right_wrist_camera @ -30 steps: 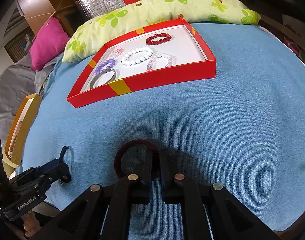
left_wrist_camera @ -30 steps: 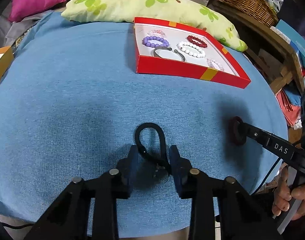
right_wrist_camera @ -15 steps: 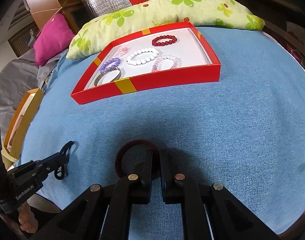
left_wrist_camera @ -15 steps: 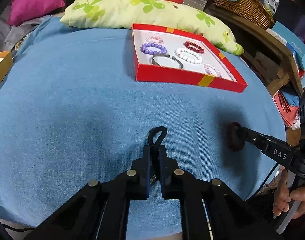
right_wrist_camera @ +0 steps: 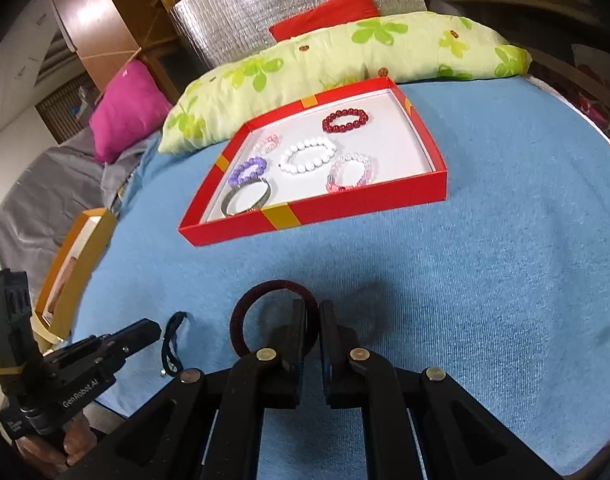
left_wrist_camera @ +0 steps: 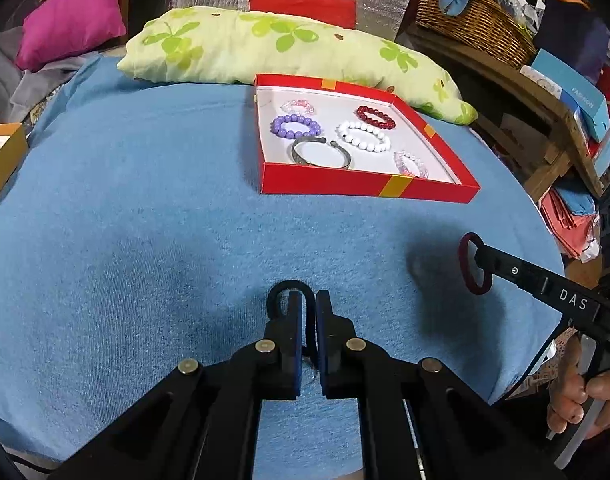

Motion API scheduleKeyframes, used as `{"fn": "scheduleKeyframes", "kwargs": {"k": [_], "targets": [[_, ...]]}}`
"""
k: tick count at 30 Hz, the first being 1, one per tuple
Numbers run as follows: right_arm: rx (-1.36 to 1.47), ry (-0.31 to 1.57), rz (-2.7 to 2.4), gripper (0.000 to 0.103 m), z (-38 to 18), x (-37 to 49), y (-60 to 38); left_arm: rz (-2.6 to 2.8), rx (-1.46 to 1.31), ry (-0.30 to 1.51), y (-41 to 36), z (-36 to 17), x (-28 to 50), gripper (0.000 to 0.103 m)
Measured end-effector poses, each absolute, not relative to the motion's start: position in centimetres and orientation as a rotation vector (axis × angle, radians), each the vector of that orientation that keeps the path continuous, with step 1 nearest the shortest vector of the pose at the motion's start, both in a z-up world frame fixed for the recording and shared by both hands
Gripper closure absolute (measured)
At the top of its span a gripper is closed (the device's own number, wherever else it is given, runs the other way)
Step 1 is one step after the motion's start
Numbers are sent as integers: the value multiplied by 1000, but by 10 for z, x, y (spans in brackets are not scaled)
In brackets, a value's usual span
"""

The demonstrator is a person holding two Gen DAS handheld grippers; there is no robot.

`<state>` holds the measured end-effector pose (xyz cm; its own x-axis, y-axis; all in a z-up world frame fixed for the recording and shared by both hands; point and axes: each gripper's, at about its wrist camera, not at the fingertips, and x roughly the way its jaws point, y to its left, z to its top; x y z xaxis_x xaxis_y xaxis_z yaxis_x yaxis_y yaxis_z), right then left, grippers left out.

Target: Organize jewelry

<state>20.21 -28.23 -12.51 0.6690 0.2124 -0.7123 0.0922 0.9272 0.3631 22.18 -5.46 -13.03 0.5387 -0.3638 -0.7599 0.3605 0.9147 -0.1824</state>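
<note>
The left gripper [left_wrist_camera: 309, 312] is pinching a black cord loop [left_wrist_camera: 283, 290] with its fingers, near the front edge of the blue-covered table [left_wrist_camera: 145, 220], well short of the red tray [left_wrist_camera: 365, 184]. The right gripper [right_wrist_camera: 313, 320] is clamping a dark red band [right_wrist_camera: 265, 290] there too. Six bracelets are lying inside the red tray, among them a white bead bracelet [left_wrist_camera: 363, 136].

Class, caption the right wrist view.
Right gripper pinches a dark red band before the red tray.
</note>
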Motion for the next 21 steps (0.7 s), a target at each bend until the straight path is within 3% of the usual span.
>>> {"fn": "scheduleKeyframes", "kwargs": {"k": [18,19,21], "targets": [[411,853,31,95,-128,201,-291,-405,-29,909,-41,-132,227,96],[413,854,30,95,-129,201,-291,-408,-36,918,-40,-133,227,92],[412,858,27,95,-130,201,-291,-409,-35,929,-39,-135,226,73]]}}
